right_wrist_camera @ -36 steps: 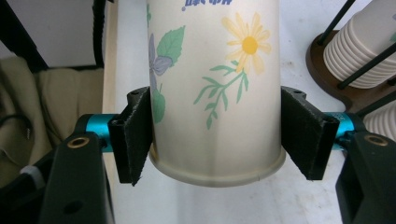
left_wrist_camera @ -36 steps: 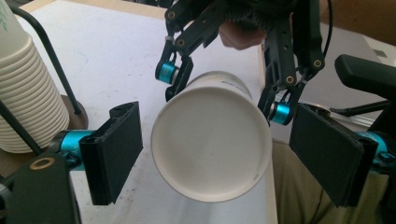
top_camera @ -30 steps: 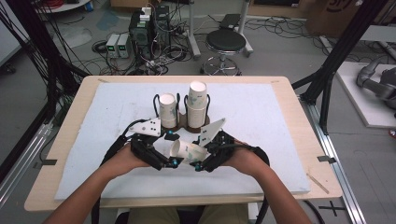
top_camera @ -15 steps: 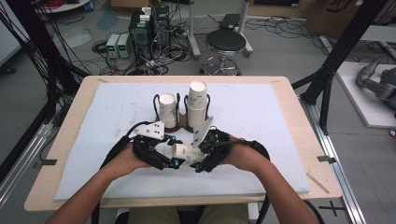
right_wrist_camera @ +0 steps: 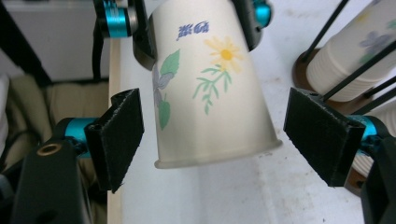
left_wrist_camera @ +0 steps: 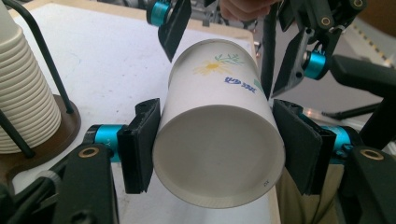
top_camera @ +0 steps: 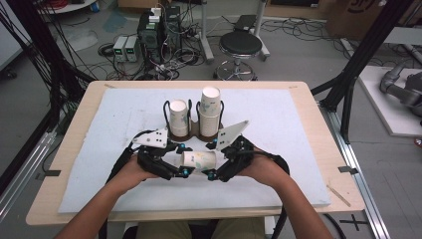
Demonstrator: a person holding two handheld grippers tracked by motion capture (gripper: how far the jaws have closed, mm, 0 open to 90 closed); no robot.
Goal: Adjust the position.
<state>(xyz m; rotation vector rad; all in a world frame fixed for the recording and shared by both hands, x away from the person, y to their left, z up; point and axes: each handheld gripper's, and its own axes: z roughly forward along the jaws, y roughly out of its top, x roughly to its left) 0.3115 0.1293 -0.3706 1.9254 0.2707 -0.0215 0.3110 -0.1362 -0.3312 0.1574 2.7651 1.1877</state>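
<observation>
High view: paper cup (top_camera: 198, 160) lies sideways above the table (top_camera: 298, 149), between both grippers. Left gripper view: left gripper (left_wrist_camera: 217, 144), jaws just closed, clamps its base end. Right gripper view: right gripper (right_wrist_camera: 219, 140) stands open around the rim end, pads clear.

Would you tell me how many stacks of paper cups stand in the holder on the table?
2: a shorter stack on the holder's left side and a taller stack on its right, both upright behind the single cup held sideways.

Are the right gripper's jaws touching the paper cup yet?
Apart. The right gripper view shows the right gripper with both jaws standing off the paper cup, bare table visible in the gap on each side.
</observation>
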